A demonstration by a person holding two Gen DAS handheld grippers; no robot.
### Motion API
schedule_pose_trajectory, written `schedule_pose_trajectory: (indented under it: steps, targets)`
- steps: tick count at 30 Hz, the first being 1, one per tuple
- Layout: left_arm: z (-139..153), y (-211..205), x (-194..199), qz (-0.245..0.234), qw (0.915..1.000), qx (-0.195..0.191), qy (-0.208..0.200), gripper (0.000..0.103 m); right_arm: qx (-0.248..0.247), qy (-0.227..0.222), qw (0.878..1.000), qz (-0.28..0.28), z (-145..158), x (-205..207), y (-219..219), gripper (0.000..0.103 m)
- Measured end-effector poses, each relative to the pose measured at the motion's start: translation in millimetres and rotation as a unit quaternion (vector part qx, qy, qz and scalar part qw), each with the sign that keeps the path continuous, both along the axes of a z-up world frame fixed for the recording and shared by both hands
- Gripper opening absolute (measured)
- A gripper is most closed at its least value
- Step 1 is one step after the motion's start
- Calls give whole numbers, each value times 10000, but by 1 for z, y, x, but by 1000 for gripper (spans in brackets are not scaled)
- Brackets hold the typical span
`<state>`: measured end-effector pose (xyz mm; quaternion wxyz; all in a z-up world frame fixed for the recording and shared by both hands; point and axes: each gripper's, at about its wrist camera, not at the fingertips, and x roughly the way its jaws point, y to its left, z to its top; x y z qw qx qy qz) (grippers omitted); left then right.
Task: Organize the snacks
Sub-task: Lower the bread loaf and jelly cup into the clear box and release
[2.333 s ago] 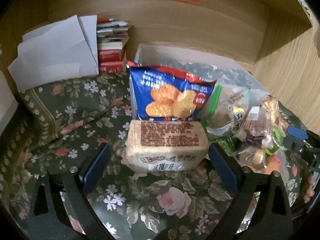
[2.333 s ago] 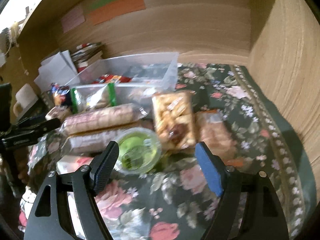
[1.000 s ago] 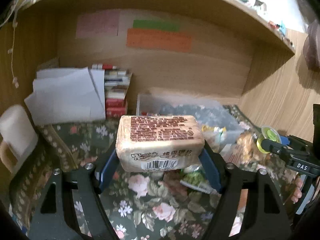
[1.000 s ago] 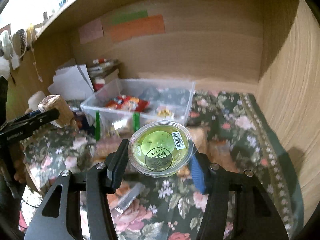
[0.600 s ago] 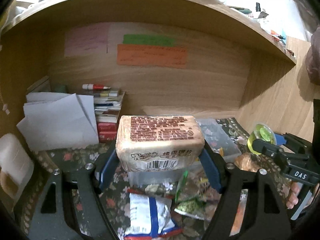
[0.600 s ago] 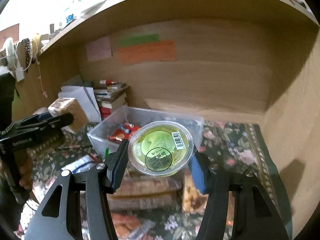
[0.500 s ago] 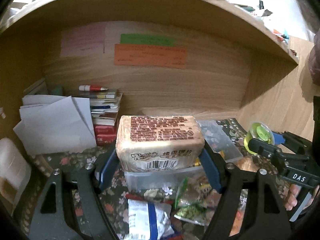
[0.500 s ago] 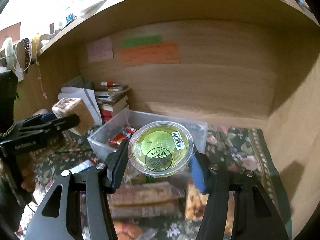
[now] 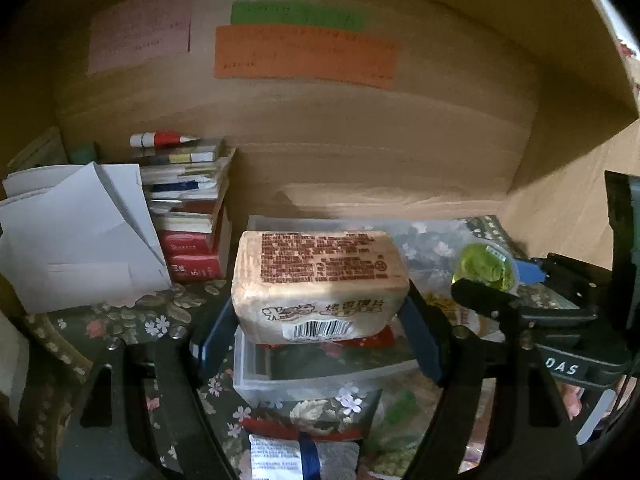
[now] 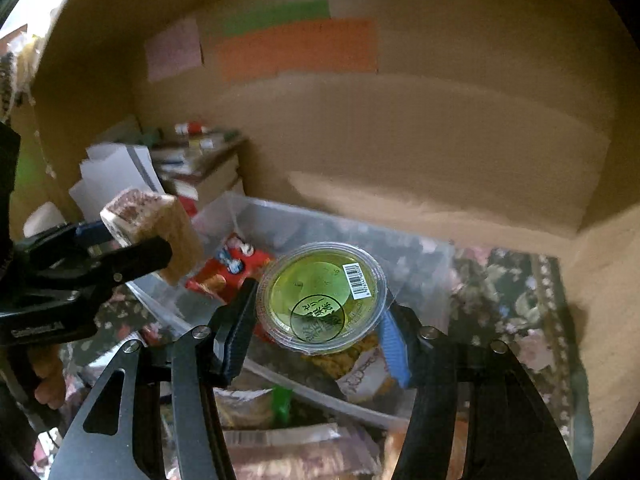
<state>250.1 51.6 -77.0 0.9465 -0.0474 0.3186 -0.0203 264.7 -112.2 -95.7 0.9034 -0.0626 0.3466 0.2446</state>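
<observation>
My left gripper (image 9: 318,320) is shut on a tan wrapped snack block (image 9: 320,276) with brown print and a barcode, held over the near end of a clear plastic bin (image 9: 320,380). My right gripper (image 10: 318,330) is shut on a round green jelly cup (image 10: 322,294) with a clear lid, hovering above the same bin (image 10: 416,256). In the right wrist view the left gripper (image 10: 120,240) and its snack block (image 10: 156,228) show at the left; in the left wrist view the right gripper (image 9: 500,284) with the jelly cup (image 9: 486,268) shows at the right. A red snack packet (image 10: 232,268) lies in the bin.
Stacked books (image 9: 188,208) and folded white papers (image 9: 76,236) stand at the back left against the wooden back wall (image 9: 360,152). More snack bags (image 9: 296,456) lie on the floral cloth (image 10: 516,312) in front of the bin. A wooden side wall (image 10: 608,320) closes the right.
Both grippers have moved forward, deeper into the alcove, each still holding its item. The bin and back wall look closer, and the pile of snacks has slid toward the bottom of both views.
</observation>
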Motion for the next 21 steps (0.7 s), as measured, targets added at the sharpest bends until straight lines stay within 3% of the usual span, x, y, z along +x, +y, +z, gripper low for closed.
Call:
schedule_pose_trajectory:
  steps: [12, 16, 21]
  targets:
    - [-18, 1, 15, -31, 9996, -70, 283, 80, -210, 362, 9991, 91, -21, 8, 9, 55]
    - [-7, 0, 4, -41, 10000, -13, 78, 85, -216, 96, 9997, -2, -12, 2, 6, 71]
    - [8, 0, -14, -48, 9999, -5, -138, 86, -143, -183, 9997, -35, 6, -13, -1, 71]
